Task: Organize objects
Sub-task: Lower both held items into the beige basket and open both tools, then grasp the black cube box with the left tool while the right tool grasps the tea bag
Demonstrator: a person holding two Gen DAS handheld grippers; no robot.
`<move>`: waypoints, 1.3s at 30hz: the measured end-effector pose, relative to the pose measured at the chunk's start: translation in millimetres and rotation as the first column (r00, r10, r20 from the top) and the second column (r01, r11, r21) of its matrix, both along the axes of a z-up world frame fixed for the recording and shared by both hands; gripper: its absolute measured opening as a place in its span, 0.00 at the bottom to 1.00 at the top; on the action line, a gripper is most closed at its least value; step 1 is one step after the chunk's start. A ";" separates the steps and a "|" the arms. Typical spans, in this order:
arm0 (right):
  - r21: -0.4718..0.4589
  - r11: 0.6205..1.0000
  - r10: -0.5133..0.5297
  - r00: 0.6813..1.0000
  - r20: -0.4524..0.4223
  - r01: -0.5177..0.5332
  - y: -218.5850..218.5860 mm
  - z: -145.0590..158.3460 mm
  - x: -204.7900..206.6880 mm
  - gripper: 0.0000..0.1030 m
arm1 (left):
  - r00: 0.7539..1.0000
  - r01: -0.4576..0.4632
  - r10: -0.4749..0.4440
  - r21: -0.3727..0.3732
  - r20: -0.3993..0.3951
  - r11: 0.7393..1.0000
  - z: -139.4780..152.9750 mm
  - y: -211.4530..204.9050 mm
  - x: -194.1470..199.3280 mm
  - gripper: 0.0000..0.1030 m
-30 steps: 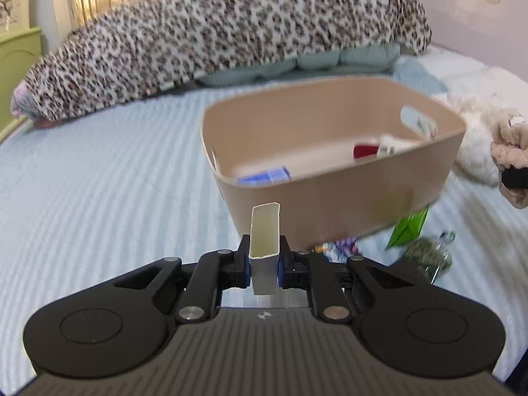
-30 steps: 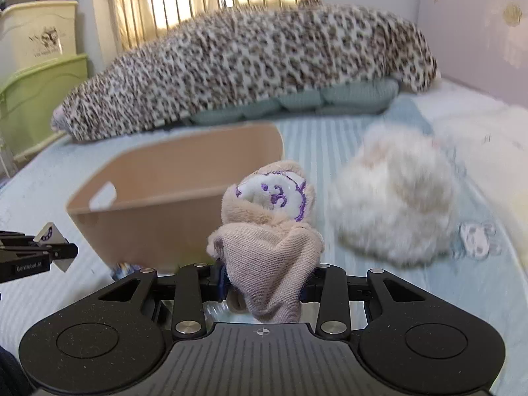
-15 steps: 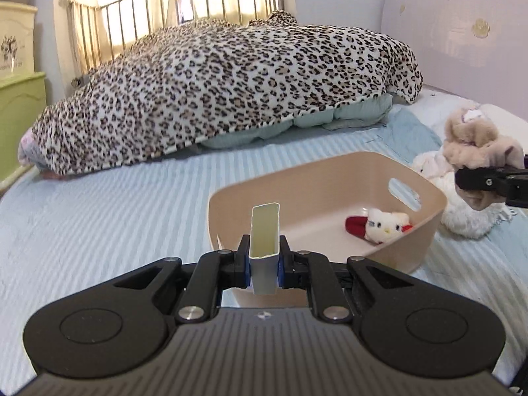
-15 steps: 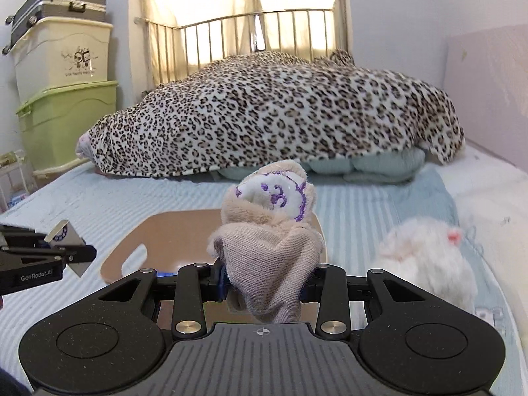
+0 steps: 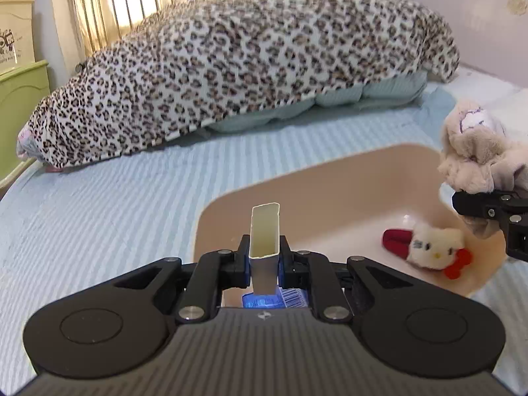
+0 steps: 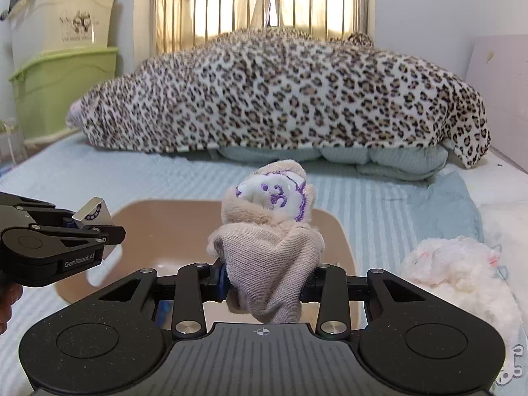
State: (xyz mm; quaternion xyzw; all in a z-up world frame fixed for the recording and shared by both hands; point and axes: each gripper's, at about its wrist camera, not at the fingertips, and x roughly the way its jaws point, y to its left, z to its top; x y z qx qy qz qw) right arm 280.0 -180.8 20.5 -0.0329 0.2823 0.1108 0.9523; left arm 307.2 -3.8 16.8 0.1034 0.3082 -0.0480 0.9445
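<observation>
A beige plastic bin sits on the blue striped bed; it also shows in the right wrist view. My left gripper is shut on a small white box and holds it above the bin's near rim; that box also shows in the right wrist view. My right gripper is shut on a beige plush toy with a white and purple patch, held over the bin's right side. That toy shows in the left wrist view. A Hello Kitty plush and a blue packet lie inside the bin.
A leopard-print blanket is heaped across the head of the bed. A white fluffy plush lies on the bed right of the bin. Green and cream storage boxes stand at the left. A metal bed frame is behind.
Both grippers have risen and moved forward over the bin with their loads. The view into the bin has opened up, and the right gripper's toy has come closer to the bin.
</observation>
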 end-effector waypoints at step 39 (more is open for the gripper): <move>0.020 0.994 -0.110 0.993 -0.036 0.111 -28.3 3.9 -118.6 1.00 | 0.995 -0.057 0.056 -0.013 -0.083 0.998 15.7 0.5 -104.0 0.90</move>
